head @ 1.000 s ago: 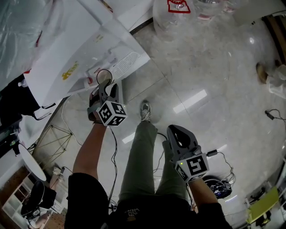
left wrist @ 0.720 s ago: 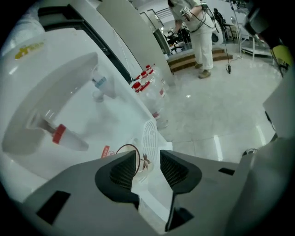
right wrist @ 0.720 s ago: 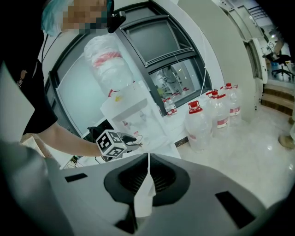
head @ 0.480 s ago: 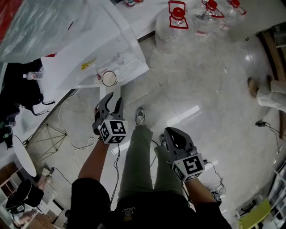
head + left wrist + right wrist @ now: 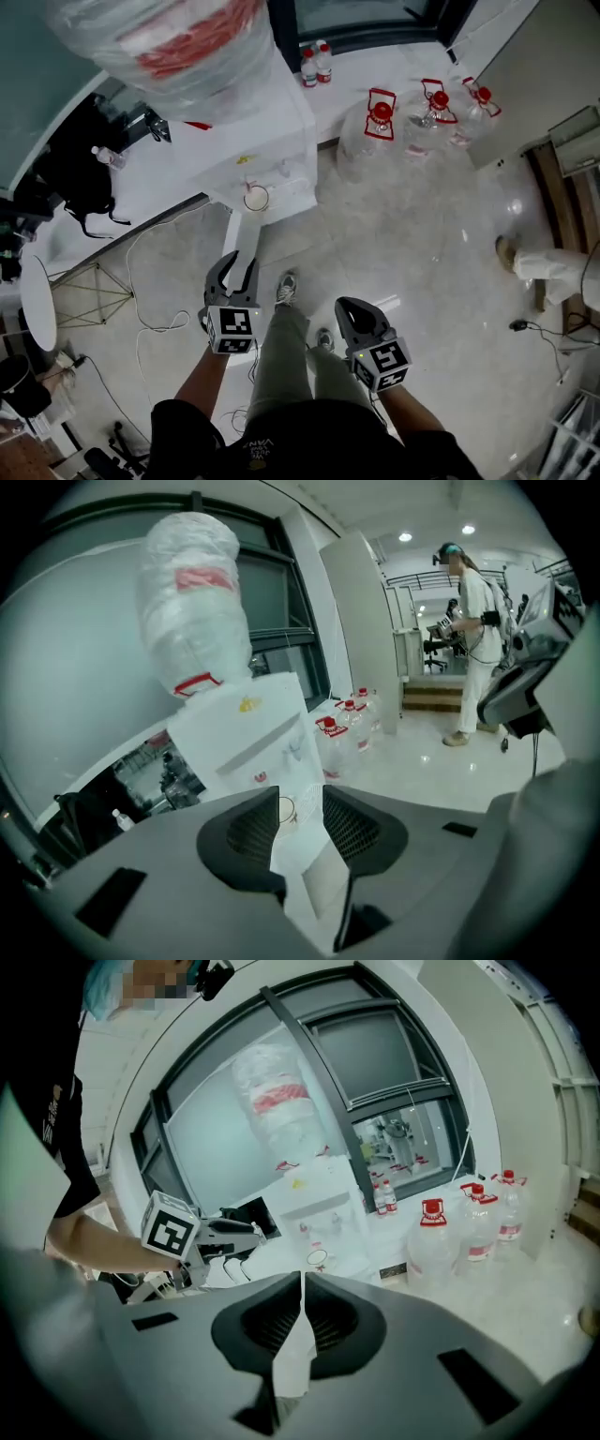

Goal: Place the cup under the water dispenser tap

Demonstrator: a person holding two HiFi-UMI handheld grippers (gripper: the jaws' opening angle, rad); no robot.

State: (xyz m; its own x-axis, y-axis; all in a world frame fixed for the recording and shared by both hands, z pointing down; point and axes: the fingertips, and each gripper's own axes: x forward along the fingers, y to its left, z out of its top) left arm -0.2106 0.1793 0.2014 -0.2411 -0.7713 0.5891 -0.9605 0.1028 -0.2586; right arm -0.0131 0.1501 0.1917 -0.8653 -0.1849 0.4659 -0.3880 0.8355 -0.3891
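The paper cup (image 5: 255, 198) stands upright on the drip tray of the white water dispenser (image 5: 251, 150), below its taps. It also shows as the cup (image 5: 284, 809) in the left gripper view and the cup (image 5: 317, 1258) in the right gripper view. My left gripper (image 5: 238, 260) hangs well back from the dispenser, over the floor. Its jaws are closing with nothing between them, and they frame the cup from a distance (image 5: 298, 799). My right gripper (image 5: 349, 307) is lower right, jaws together and empty (image 5: 302, 1279).
Large water jugs (image 5: 380, 129) with red caps stand on the floor right of the dispenser. Small bottles (image 5: 315, 64) sit on the ledge behind. Cables (image 5: 150, 314) trail on the floor at left. A person in white (image 5: 473, 621) stands far off. My own shoe (image 5: 286, 286) is below the dispenser.
The left gripper has drawn back from the cup and risen; the cup stays on the tray. The right gripper has risen too. Both now sit much farther from the dispenser.
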